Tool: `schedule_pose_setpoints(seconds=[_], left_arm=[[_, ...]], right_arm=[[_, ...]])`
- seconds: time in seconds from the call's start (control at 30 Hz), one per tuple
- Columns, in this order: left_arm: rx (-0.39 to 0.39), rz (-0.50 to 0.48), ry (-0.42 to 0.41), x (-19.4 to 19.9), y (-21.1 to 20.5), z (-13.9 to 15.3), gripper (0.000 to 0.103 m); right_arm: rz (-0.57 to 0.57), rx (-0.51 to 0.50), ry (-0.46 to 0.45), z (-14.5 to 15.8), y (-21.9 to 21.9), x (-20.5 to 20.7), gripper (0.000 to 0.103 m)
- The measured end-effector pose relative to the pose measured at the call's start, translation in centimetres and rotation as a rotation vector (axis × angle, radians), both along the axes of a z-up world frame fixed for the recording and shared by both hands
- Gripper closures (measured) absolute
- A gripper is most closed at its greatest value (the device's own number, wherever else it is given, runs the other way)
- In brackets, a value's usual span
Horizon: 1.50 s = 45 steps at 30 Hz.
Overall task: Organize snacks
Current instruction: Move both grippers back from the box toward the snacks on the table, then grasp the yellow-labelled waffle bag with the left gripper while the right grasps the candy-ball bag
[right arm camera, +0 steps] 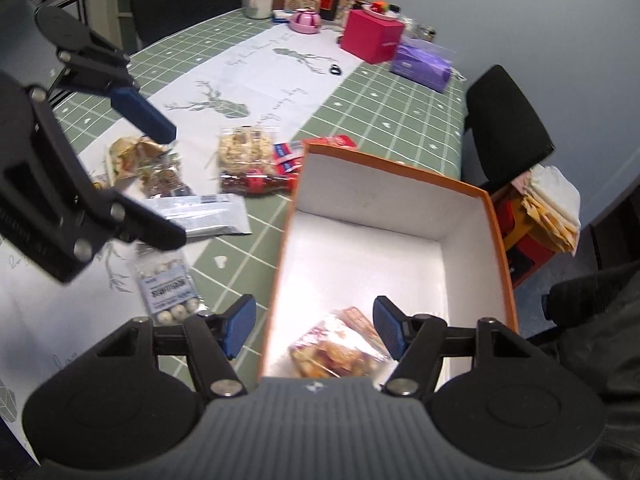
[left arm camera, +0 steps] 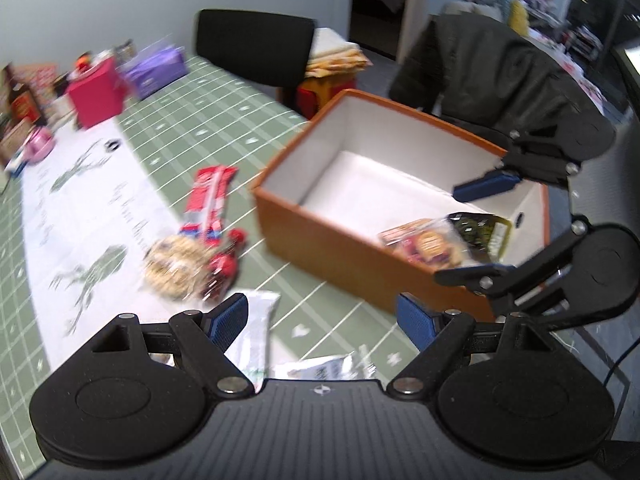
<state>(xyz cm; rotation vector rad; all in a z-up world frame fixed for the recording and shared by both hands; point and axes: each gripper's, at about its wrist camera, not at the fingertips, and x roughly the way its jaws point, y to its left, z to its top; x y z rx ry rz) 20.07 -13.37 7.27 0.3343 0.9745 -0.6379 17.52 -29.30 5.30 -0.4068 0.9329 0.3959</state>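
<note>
The right gripper (right arm camera: 314, 328) hangs over the near end of the orange box (right arm camera: 502, 240), its blue-padded fingers (right arm camera: 240, 322) apart with nothing between them; beneath them a clear crinkly packet of biscuits (right arm camera: 336, 350) lies on the box's white floor, and the left wrist view shows a dark green packet (left arm camera: 486, 234) beside it. The left gripper (left arm camera: 322, 320) is over the near part of the tabletop (right arm camera: 400, 116), fingers wide and empty, above a flat white pouch (left arm camera: 256, 332). The step in hand looks like fetching the next snack, so it would pay to lower the open fingers squarely over one item, close on a firm edge or seam instead of slippery slack film, and lift clear of the box's rim before releasing low inside. Beside the box on the green checked cloth lie a small bag of white balls (right arm camera: 170, 288), a silvery flat pouch (right arm camera: 204, 216), a bag of brown nuts (right arm camera: 164, 178) and a crumpled tan wrapper (right arm camera: 128, 154). Further toward the middle sit a lumpy bag of puffed cakes (right arm camera: 244, 148), a glossy red cola-bottle shape (right arm camera: 256, 182) and a long red-and-blue bar wrapper (left arm camera: 208, 196). At the far edge stand a stiff pink box (right arm camera: 372, 36) and a purple pack (right arm camera: 422, 64).
</note>
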Motion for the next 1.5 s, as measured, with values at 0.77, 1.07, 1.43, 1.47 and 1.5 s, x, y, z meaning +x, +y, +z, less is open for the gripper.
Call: schedule_pose_setpoints(seconds=[0.77, 1.07, 1.43, 1.47, 1.5], left_arm=[[0.017, 0.182, -0.113, -4.5, 13.1, -5.4, 0.005], [-0.080, 0.265, -0.121, -6.7, 15.5, -8.6, 0.005], [-0.182, 0.363, -0.101, -5.7, 15.5, -11.0, 0.005], [-0.182, 0.373, -0.092, -5.6, 15.4, -11.3, 0.005], [-0.180, 0.382, -0.084, -5.5, 15.3, -11.8, 0.005]], right_arm=[[0.124, -0.007, 0.032, -5.1, 10.3, -0.5, 0.037], [0.101, 0.045, 0.015, -8.1, 11.4, -1.0, 0.037], [0.089, 0.097, 0.024, -10.5, 11.7, -1.1, 0.036], [0.086, 0.097, 0.027, -10.7, 11.6, -1.0, 0.036], [0.086, 0.098, 0.028, -10.9, 11.7, -1.0, 0.036]])
